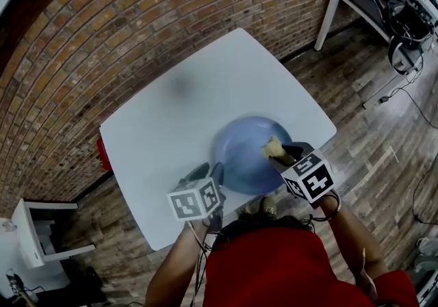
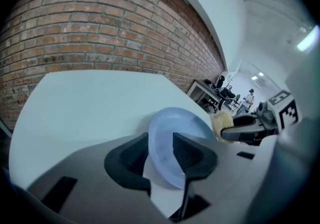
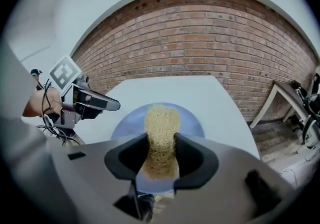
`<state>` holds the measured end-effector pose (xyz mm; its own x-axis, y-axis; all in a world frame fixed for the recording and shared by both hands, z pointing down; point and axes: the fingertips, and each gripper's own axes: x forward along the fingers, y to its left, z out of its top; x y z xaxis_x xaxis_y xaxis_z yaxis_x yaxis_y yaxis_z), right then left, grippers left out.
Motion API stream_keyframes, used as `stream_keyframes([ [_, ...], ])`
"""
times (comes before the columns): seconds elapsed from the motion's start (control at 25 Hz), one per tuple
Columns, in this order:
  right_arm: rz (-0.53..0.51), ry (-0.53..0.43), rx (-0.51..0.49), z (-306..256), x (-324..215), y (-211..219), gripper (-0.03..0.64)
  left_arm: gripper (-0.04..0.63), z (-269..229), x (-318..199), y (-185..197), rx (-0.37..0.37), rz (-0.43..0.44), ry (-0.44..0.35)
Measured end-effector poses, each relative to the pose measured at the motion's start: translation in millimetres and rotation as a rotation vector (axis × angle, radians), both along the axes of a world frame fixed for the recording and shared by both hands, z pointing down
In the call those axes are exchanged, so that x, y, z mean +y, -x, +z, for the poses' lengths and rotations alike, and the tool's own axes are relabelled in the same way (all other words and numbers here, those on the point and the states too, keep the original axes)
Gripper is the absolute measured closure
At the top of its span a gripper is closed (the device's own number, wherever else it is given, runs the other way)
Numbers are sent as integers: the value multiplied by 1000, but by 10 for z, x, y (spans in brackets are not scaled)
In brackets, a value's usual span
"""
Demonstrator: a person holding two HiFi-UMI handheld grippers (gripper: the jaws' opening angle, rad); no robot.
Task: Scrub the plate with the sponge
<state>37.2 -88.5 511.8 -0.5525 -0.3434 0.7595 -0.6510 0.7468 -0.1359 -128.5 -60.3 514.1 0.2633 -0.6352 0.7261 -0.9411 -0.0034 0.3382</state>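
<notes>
Your plate (image 1: 241,158) lies on the table (image 1: 164,128), toward your edge. Its left rim sits between your left gripper's (image 1: 213,174) jaws. The sponge (image 1: 272,147), in your right gripper (image 1: 282,156), is over its right side.

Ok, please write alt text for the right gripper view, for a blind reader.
The right gripper grips a yellow sponge over a blue plate on a white table. The left gripper is at the left; a brick wall stands behind.

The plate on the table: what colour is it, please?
The plate is light blue, clearest in the head view.
</notes>
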Motion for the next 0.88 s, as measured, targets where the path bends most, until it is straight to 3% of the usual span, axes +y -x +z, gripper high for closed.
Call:
stream_keyframes([
  [0.24,4,-138,-143,-541,-104,168,456,537,-762,-180,-76,-75,46,-330],
  [0.4,-22,-247,-262,-943,-108,318,456,561,-1190,-236,-214,-120,92,-524],
  [0.68,-84,-466,-390,-1510,-30,501,456,574,-1637,-211,-490,-151,177,-729],
  [0.88,-84,-554,-478,-1779,-1,506,456,578,-1894,-189,-614,-177,212,-852],
])
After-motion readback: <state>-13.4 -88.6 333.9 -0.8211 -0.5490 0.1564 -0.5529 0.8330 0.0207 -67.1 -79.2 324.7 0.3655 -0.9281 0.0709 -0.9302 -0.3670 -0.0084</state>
